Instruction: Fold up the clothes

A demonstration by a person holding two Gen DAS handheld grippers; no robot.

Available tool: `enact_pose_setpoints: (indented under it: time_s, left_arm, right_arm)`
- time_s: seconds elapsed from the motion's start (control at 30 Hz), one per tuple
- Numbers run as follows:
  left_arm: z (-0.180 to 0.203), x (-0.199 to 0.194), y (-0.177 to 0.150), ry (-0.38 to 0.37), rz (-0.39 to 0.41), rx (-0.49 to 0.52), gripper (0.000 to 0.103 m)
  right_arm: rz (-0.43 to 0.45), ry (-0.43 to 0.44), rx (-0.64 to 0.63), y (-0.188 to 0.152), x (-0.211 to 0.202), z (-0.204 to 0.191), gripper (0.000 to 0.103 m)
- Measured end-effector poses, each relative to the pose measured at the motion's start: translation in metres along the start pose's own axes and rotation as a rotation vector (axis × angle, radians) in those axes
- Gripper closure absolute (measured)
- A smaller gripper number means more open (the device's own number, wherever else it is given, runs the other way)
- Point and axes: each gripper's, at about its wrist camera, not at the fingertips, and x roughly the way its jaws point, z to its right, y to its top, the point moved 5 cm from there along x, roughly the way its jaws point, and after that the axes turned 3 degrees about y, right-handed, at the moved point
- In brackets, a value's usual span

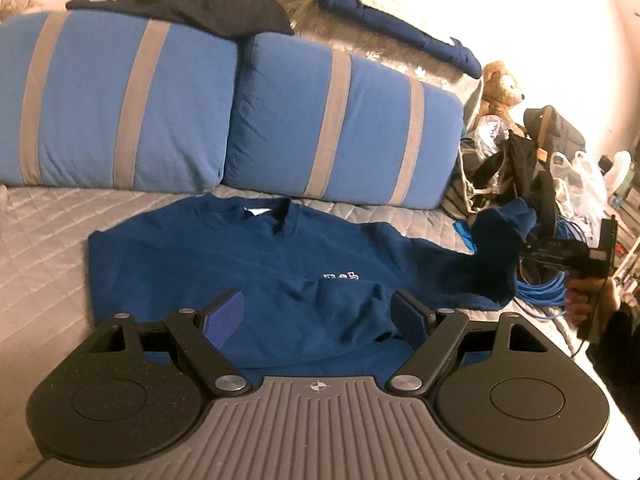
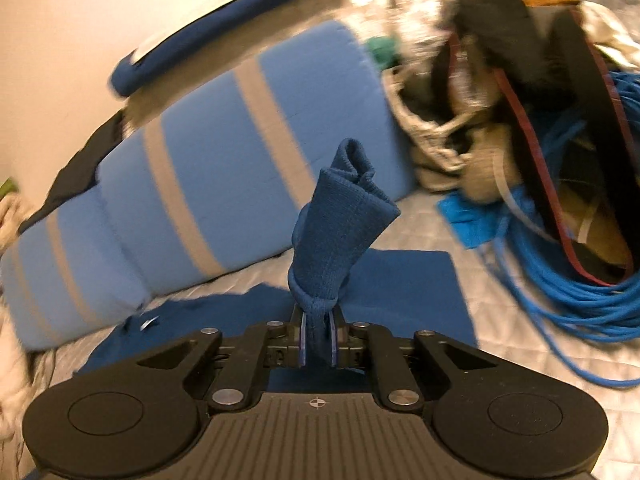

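A dark blue sweatshirt (image 1: 224,252) lies flat on the quilted grey bed, collar toward the pillows, one sleeve folded across its chest. My left gripper (image 1: 316,316) is open and empty, hovering just above the sweatshirt's lower middle. My right gripper (image 2: 318,344) is shut on the ribbed cuff of the other sleeve (image 2: 340,220) and holds it lifted off the bed. It also shows in the left wrist view (image 1: 532,248) at the right, with the raised sleeve (image 1: 492,260) hanging from it.
Two blue pillows with grey stripes (image 1: 344,128) lie behind the sweatshirt. A dark garment (image 1: 192,8) and a folded blue garment (image 1: 400,28) rest beyond them. At the right sit a teddy bear (image 1: 500,88), bags (image 2: 520,100) and a blue cable coil (image 2: 580,280).
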Motion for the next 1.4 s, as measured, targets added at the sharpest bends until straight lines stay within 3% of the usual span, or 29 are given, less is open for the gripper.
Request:
enact_pose_setpoints:
  time_s: [0.37, 0.47, 0.77, 1.0, 1.1, 1.13, 1.2, 1.23, 1.27, 1.33, 1.4]
  left_arm:
    - [0.003, 0.044, 0.009, -0.108, -0.120, -0.137, 0.022]
    - [0.003, 0.061, 0.009, -0.176, -0.167, -0.213, 0.022]
    - [-0.022, 0.130, -0.003, -0.302, -0.289, -0.599, 0.022]
    - [-0.031, 0.196, -0.021, -0.328, -0.359, -0.899, 0.023]
    - [-0.030, 0.217, -0.025, -0.325, -0.367, -0.973, 0.024]
    - [-0.029, 0.223, -0.027, -0.323, -0.371, -0.992, 0.029]
    - [-0.023, 0.232, -0.028, -0.323, -0.388, -1.001, 0.056]
    - [-0.019, 0.235, -0.029, -0.320, -0.395, -0.999, 0.076]
    - [-0.014, 0.237, -0.028, -0.328, -0.404, -0.981, 0.086]
    - [-0.005, 0.236, -0.025, -0.346, -0.411, -0.936, 0.096]
    - [-0.002, 0.229, -0.018, -0.358, -0.392, -0.900, 0.098]
  right_arm:
    - [-0.101, 0.087, -0.299, -0.024, 0.034, -0.096, 0.091]
    - [-0.138, 0.098, -0.415, -0.043, 0.047, -0.123, 0.091]
    - [-0.325, 0.120, -0.909, -0.126, 0.087, -0.183, 0.092]
    - [-0.332, 0.136, -1.114, -0.153, 0.084, -0.190, 0.092]
    - [-0.325, 0.137, -1.178, -0.160, 0.082, -0.190, 0.092]
    - [-0.321, 0.137, -1.196, -0.162, 0.082, -0.190, 0.092]
    - [-0.310, 0.138, -1.226, -0.165, 0.081, -0.189, 0.092]
    - [-0.305, 0.140, -1.236, -0.166, 0.081, -0.188, 0.092]
    - [-0.300, 0.143, -1.244, -0.167, 0.080, -0.188, 0.091]
    - [-0.283, 0.138, -1.262, -0.169, 0.080, -0.186, 0.090]
    - [-0.256, 0.129, -1.279, -0.171, 0.079, -0.184, 0.086]
